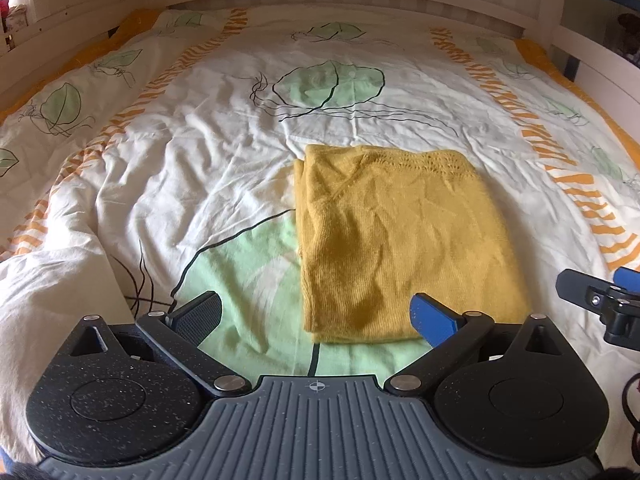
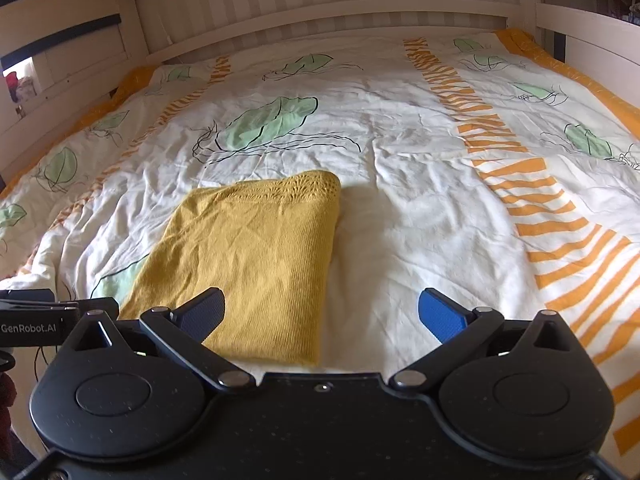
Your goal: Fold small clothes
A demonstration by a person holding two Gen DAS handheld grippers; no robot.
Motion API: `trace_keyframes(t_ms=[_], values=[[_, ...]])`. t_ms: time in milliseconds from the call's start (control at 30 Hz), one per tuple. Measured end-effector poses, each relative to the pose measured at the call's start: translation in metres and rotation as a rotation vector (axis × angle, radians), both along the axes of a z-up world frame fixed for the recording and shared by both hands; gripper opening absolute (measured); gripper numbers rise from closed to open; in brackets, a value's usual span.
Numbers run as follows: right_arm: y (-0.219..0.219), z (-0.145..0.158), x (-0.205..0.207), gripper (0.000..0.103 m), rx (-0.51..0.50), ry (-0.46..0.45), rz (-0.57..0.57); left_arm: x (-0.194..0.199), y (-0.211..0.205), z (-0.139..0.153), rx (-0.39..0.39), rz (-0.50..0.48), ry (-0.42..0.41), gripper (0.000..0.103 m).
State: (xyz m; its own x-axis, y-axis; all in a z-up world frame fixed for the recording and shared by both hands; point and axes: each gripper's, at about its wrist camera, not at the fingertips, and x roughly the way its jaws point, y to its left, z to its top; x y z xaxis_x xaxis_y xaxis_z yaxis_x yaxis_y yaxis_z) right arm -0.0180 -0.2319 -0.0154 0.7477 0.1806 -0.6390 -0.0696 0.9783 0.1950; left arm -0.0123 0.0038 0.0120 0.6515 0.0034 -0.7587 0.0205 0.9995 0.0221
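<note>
A mustard-yellow knitted garment (image 1: 400, 236) lies folded into a neat rectangle on the bed, its lace-patterned edge at the far side; in the right wrist view the garment (image 2: 248, 256) lies left of centre. My left gripper (image 1: 316, 316) is open just short of its near edge, nothing between the fingers. My right gripper (image 2: 322, 316) is open too, holding nothing, with its left finger (image 2: 202, 312) over the garment's near right corner. The right gripper (image 1: 608, 300) shows at the right edge of the left wrist view.
A wrinkled white duvet (image 1: 180, 152) with green leaf prints and orange stripes covers the bed (image 2: 420, 184). A white wooden headboard (image 2: 320, 12) and side rails bound it. The left gripper's body (image 2: 28, 320) sits at the left edge of the right wrist view.
</note>
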Motion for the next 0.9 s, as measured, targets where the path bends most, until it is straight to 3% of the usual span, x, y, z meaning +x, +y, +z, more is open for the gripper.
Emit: trace_keyframes(t_ms=[167, 467, 900], values=[[0.002, -0.002, -0.011, 0.103, -0.024, 0.013, 0.006, -0.010, -0.002, 0.000, 0.051, 0.017, 0.005, 0.101], [0.007, 0.004, -0.023, 0.103, -0.066, 0.006, -0.040, -0.017, 0.002, -0.003, 0.021, 0.030, 0.052, 0.101], [0.011, -0.004, -0.018, 0.102, -0.021, 0.135, -0.030, -0.015, 0.008, -0.011, 0.022, 0.039, 0.103, 0.101]])
